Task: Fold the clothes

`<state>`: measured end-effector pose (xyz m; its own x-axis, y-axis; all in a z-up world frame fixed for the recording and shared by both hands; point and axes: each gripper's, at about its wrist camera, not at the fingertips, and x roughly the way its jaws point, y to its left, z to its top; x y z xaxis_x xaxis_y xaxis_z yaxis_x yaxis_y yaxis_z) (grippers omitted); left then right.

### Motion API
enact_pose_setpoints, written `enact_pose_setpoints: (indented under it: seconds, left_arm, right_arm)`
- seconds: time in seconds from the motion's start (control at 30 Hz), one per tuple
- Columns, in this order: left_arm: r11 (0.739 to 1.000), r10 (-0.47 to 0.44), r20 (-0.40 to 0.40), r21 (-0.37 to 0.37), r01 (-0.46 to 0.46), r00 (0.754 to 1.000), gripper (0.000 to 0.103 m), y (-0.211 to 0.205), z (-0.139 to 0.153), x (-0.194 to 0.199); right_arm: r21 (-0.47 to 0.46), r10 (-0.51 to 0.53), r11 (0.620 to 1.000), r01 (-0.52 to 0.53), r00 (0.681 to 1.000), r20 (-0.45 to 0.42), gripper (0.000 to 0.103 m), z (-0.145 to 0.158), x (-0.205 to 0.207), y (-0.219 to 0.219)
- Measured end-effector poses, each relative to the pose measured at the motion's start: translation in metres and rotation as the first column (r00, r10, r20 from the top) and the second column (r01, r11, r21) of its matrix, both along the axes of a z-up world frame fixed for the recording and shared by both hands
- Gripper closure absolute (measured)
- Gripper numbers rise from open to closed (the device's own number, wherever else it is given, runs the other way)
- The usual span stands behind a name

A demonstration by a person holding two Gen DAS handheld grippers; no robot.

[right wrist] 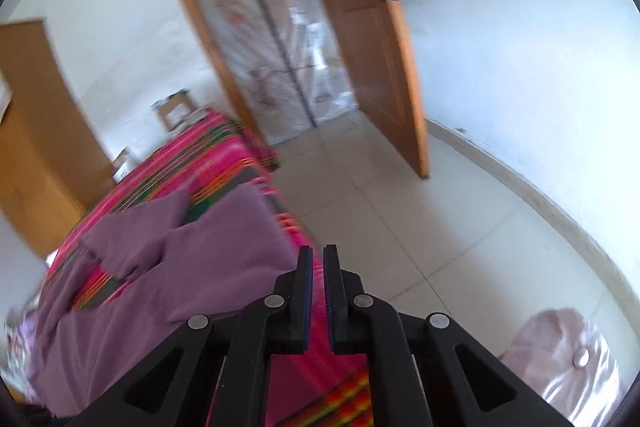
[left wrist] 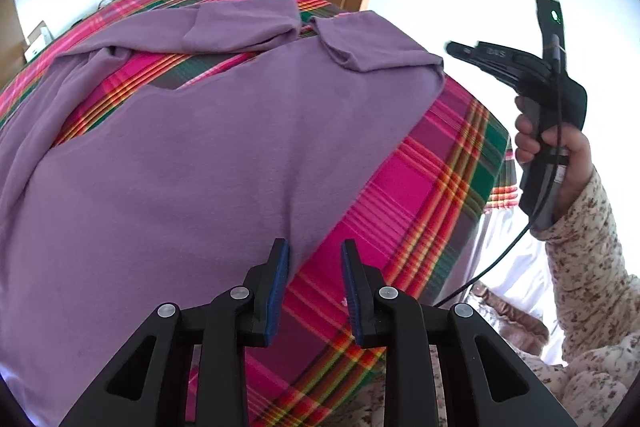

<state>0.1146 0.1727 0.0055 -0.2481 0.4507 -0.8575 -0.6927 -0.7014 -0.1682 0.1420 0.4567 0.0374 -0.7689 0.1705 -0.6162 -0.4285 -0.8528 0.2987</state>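
Plaid-covered worktop (left wrist: 432,187) is carrying the purple shirt (left wrist: 200,163), lying spread, sleeves partly folded. Left gripper (left wrist: 314,259) is hovering at its edge, jaws parted, empty. Right gripper (right wrist: 318,259) is hanging nearly closed, empty. Next move likely needs regripping the edge.

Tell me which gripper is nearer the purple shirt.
Left. The left gripper hovers open right at the purple shirt near edge on the plaid cloth. The right gripper, nearly shut and empty, is raised off to the side, clear of the shirt.

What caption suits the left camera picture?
Open left gripper poised at the edge of a purple shirt on a plaid cloth.
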Motion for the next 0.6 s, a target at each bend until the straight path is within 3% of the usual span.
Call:
enact_pose_setpoints:
  seconds: [0.1,0.17,0.23,0.47,0.53,0.6]
  left_arm:
    - [1.000,0.010,0.020,0.018,-0.010,1.000,0.077,-0.002,0.000,-0.002]
    - [0.999,0.007,0.034,0.037,-0.008,0.999,0.077,-0.002,0.000,-0.003]
    - [0.999,-0.007,0.044,0.045,0.005,0.999,0.077,0.000,0.000,-0.002]
    - [0.998,-0.007,0.058,0.062,0.004,0.998,0.077,-0.001,0.002,-0.001]
    - [0.997,0.000,0.060,0.073,-0.005,0.998,0.077,-0.003,0.004,-0.002]
    - [0.996,0.005,0.057,0.084,-0.009,0.998,0.077,-0.004,0.007,-0.002]
  right_arm:
    - [0.062,0.110,0.992,-0.111,0.994,0.006,0.090,0.006,-0.014,-0.025]
    - [0.096,0.190,0.977,-0.191,0.981,0.027,0.074,0.007,-0.026,-0.044]
    - [0.128,0.256,0.956,-0.263,0.964,0.067,0.066,0.006,-0.038,-0.064]
    - [0.237,0.470,0.831,-0.503,0.863,0.184,0.058,-0.001,-0.061,-0.127]
    - [0.313,0.454,0.804,-0.507,0.861,0.228,0.058,-0.005,-0.064,-0.140]
    - [0.343,0.418,0.801,-0.491,0.868,0.267,0.058,-0.009,-0.068,-0.144]
